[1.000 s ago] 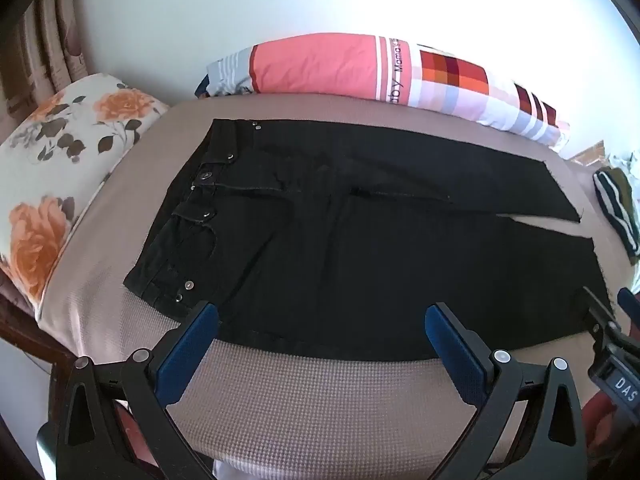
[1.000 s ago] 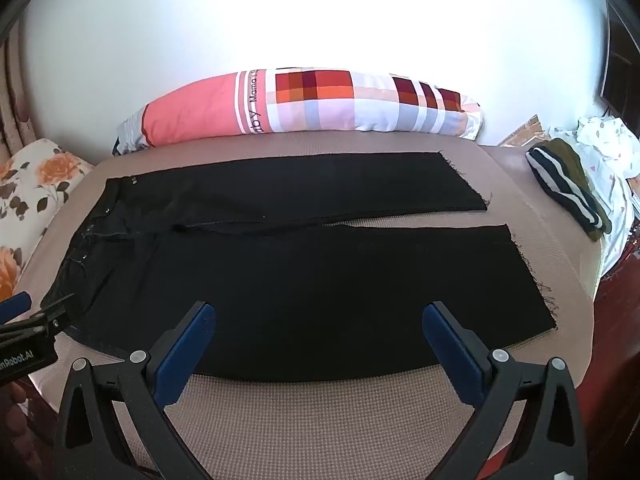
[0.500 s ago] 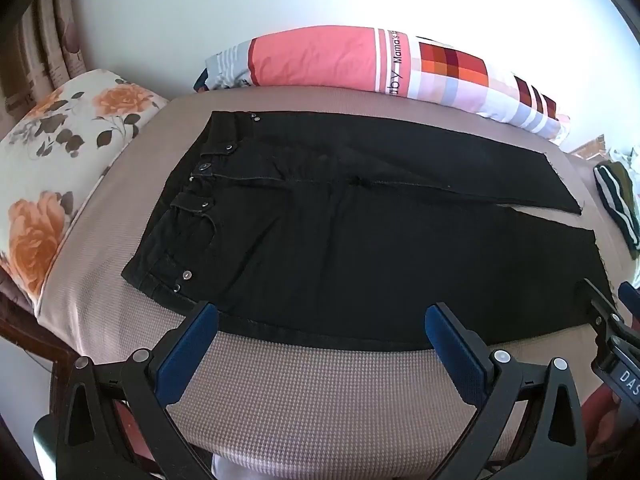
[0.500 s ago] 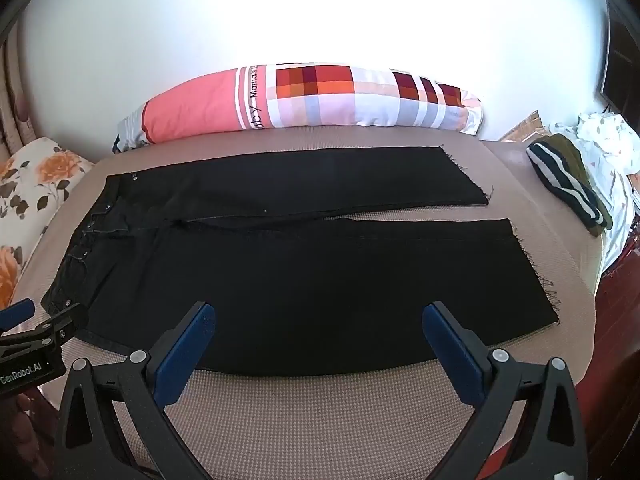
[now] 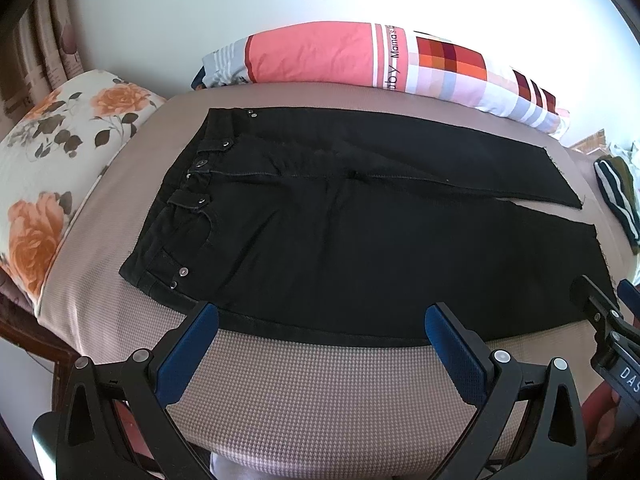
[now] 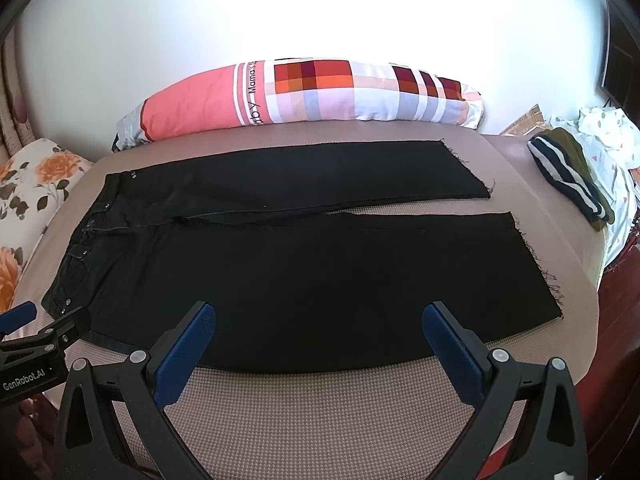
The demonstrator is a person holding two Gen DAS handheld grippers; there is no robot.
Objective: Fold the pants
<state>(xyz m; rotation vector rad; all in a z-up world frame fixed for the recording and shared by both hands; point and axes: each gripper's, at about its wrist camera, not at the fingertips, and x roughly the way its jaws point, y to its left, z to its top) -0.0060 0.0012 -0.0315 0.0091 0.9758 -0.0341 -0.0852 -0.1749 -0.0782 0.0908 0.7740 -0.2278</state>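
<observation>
Black pants (image 5: 360, 232) (image 6: 304, 272) lie flat and spread out on the brown mattress (image 5: 320, 392), waistband to the left, both legs running right with frayed hems. My left gripper (image 5: 320, 320) hovers open just short of the pants' near edge, towards the waist end, nothing between its blue pads. My right gripper (image 6: 318, 320) is open too, over the near edge of the front leg, holding nothing. Each gripper shows at the edge of the other's view.
A long pink and checked bolster (image 6: 304, 96) lies along the back wall. A floral pillow (image 5: 52, 168) sits at the left end. A striped dark garment (image 6: 568, 176) and white cloth (image 6: 608, 132) lie at the right end. Bare mattress (image 6: 320, 420) runs along the front.
Both grippers have drawn back and up a little, so the pants sit slightly farther away in both views. The pants lie as before and both grippers stay open.
</observation>
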